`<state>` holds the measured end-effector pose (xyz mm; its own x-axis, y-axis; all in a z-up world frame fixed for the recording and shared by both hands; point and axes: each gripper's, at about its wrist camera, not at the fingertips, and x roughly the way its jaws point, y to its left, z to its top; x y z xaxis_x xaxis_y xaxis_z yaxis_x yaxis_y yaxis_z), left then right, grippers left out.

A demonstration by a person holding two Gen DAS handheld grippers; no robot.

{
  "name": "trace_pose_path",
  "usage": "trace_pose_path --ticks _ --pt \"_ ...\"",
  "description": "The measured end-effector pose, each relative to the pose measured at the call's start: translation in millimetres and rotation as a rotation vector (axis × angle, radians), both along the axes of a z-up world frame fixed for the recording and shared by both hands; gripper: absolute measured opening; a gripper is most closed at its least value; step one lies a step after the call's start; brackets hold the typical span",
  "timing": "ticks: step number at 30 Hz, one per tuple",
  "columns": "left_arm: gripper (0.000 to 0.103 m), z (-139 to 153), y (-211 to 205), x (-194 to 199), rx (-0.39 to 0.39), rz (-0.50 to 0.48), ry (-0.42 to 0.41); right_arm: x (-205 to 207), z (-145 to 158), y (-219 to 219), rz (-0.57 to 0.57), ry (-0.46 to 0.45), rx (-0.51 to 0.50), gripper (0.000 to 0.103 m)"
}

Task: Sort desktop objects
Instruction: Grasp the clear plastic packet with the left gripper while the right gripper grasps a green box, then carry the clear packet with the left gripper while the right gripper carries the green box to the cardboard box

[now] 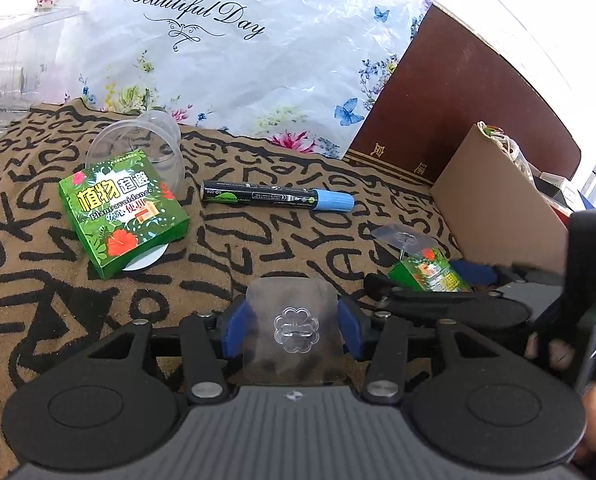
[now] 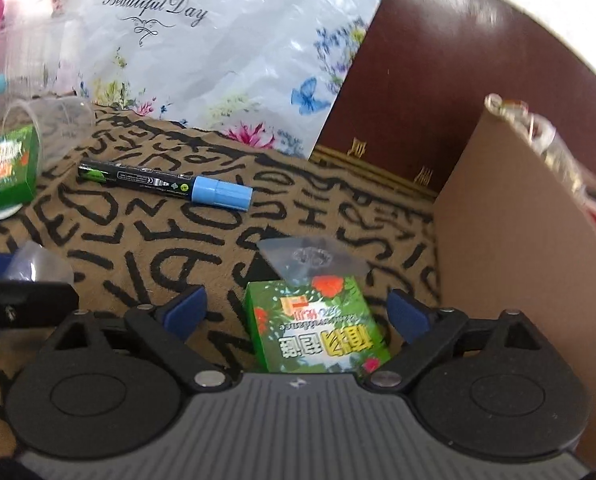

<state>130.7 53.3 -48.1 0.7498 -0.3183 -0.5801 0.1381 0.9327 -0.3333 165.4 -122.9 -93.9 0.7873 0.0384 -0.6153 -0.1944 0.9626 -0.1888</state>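
Observation:
My left gripper (image 1: 292, 326) is shut on a clear adhesive hook sheet (image 1: 296, 332) with a clover-shaped hook, its blue pads (image 1: 234, 328) against both edges. My right gripper (image 2: 298, 314) stands open around a small green box (image 2: 318, 328) that lies on the patterned cloth, with a gap on each side. A second clear hook sheet (image 2: 314, 258) lies just beyond that box. A black marker with a blue cap (image 1: 278, 196) lies mid-cloth. A larger green box (image 1: 122, 212) rests at the left, and a clear plastic cup (image 1: 146, 144) lies on its side behind it.
A cardboard box wall (image 2: 518, 240) stands close on the right. A flowered plastic bag (image 1: 238, 60) and a dark red board (image 1: 458, 100) close off the back. A clear container (image 1: 2, 60) sits at the far left. A white disc (image 1: 146, 262) pokes out under the larger green box.

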Motion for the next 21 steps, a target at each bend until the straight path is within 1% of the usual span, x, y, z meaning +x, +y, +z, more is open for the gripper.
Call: trace_pose_path --ticks 2,3,4,8,15,17,21 --pt "0.051 0.2 -0.5 -0.6 0.004 -0.001 0.002 2.0 3.6 -12.3 -0.003 0.074 0.135 0.074" --pt "0.051 0.5 -1.1 -1.6 0.009 -0.003 0.003 -0.8 5.3 -15.0 0.005 0.085 0.163 0.064" --pt "0.051 0.8 -1.7 -3.1 0.014 -0.007 0.004 -5.6 7.1 -14.1 0.023 0.088 0.146 0.060" --pt "0.051 1.3 -3.3 -13.5 0.035 -0.023 0.007 -36.9 6.5 -12.4 0.081 0.086 0.125 0.060" --pt "0.051 2.8 -8.8 -37.1 0.068 -0.072 0.016 -93.7 8.1 -26.6 0.116 0.079 0.142 0.060" --pt "0.053 2.8 -12.4 -42.8 0.074 -0.081 0.019 -109.0 7.8 -30.5 0.125 0.076 0.145 0.060" --pt "0.053 5.8 -22.4 -51.8 0.099 -0.115 0.025 -133.0 7.1 -35.9 0.127 0.070 0.151 0.060"
